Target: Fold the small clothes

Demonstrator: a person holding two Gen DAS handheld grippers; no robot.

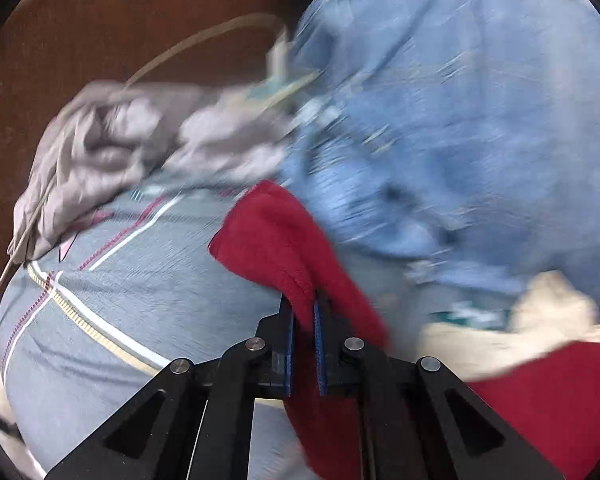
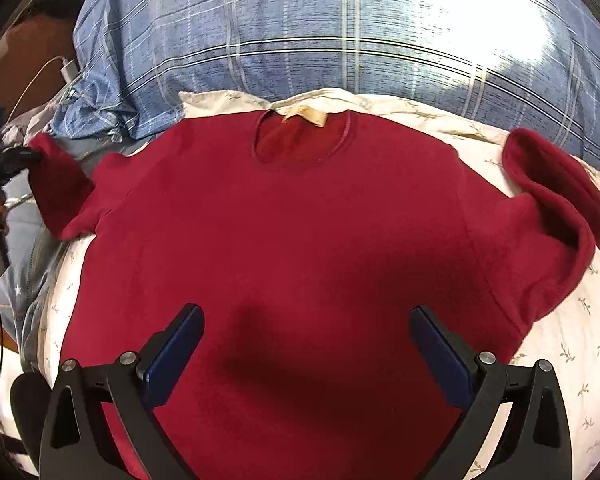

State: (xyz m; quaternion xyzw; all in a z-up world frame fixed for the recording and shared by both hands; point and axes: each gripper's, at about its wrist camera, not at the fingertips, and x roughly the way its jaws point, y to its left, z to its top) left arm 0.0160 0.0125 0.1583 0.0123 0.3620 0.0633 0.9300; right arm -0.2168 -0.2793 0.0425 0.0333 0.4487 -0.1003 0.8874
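Note:
A dark red sweater (image 2: 300,220) lies face up and spread flat on a white leaf-print sheet (image 2: 580,320), with its neck and tan label at the far side. My right gripper (image 2: 306,320) hovers open over the lower chest with nothing between its fingers. The sweater's right sleeve (image 2: 560,200) is curled back on itself. My left gripper (image 1: 304,304) is shut on the cuff end of the other red sleeve (image 1: 272,232), which the blurred left wrist view shows standing up between the blue pads. The right wrist view shows that sleeve (image 2: 56,188) stretched out to the left.
A blue plaid quilt (image 2: 340,32) bulges behind the sweater. A white charger with its cable (image 2: 68,68) lies at the far left. A crumpled grey garment (image 1: 100,160) and a grey-blue striped cloth (image 1: 120,300) lie beyond the left gripper, with brown wood (image 1: 120,32) behind them.

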